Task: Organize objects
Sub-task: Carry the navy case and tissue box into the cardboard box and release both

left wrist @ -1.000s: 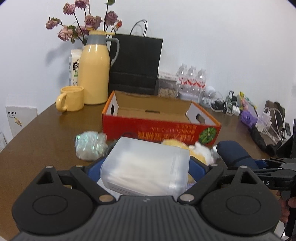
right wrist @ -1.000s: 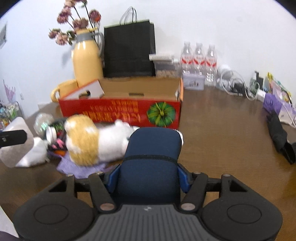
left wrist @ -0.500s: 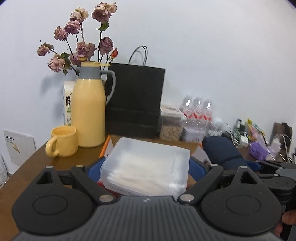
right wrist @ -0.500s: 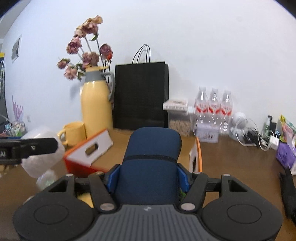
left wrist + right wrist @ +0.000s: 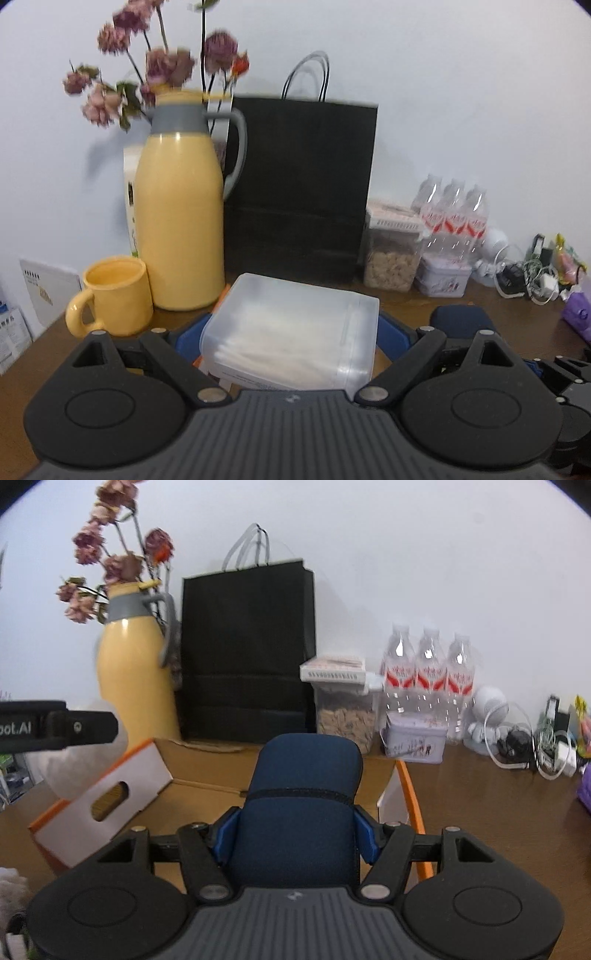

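My left gripper (image 5: 290,332) is shut on a translucent plastic box (image 5: 291,328) with white contents and holds it in the air over the table. My right gripper (image 5: 297,827) is shut on a dark blue fabric case (image 5: 301,812) and holds it above the open cardboard box (image 5: 207,775), which is orange outside with a white flap. The blue case also shows at the right of the left wrist view (image 5: 461,321). The left gripper's side (image 5: 55,725) and the plastic box show at the left edge of the right wrist view.
At the back stand a yellow thermos jug (image 5: 179,229) with dried flowers, a yellow mug (image 5: 114,295), a black paper bag (image 5: 299,181), a cereal container (image 5: 391,254), three water bottles (image 5: 428,675), a small tin and tangled cables (image 5: 532,746). A plush toy's edge (image 5: 9,886) lies low left.
Both grippers have risen from near the table and moved forward over the cardboard box, each still holding its object. The plush toy and clutter have dropped out of view.
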A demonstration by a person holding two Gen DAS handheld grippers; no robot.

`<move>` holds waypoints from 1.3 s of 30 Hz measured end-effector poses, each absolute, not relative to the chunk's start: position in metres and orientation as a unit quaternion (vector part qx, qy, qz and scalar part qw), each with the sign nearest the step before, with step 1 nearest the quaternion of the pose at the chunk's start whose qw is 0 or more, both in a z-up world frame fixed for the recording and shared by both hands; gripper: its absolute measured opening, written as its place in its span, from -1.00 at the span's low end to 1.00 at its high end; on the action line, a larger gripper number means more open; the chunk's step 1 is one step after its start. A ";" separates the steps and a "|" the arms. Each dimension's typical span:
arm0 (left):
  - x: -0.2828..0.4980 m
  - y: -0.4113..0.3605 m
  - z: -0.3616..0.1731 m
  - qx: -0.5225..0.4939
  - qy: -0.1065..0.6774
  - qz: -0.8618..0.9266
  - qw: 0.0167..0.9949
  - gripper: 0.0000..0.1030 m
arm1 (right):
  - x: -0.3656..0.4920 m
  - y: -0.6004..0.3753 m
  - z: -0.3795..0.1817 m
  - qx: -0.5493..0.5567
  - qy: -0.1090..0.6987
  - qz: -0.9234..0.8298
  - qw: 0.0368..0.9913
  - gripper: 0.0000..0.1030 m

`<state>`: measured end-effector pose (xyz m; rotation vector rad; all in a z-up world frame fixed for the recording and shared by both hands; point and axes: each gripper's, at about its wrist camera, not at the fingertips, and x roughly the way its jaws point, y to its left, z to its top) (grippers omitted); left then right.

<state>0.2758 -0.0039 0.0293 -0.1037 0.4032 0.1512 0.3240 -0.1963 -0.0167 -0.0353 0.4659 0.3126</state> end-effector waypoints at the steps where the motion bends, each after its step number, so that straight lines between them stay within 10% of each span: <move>1: 0.279 -0.002 0.023 -0.057 0.206 0.076 0.974 0.81 | 0.326 -0.197 -0.021 -0.015 0.235 0.150 0.960 0.20; 12: 0.289 -0.003 -0.004 -0.046 0.234 0.085 0.967 1.00 | 0.332 -0.201 -0.036 -0.019 0.265 0.141 0.954 0.29; 15: 0.285 -0.003 -0.001 -0.051 0.223 0.086 0.970 1.00 | 0.325 -0.205 -0.030 -0.011 0.248 0.141 0.958 1.00; 39: 0.242 0.005 0.058 -0.058 0.183 0.086 0.978 1.00 | 0.283 -0.209 0.017 -0.017 0.197 0.158 0.967 1.00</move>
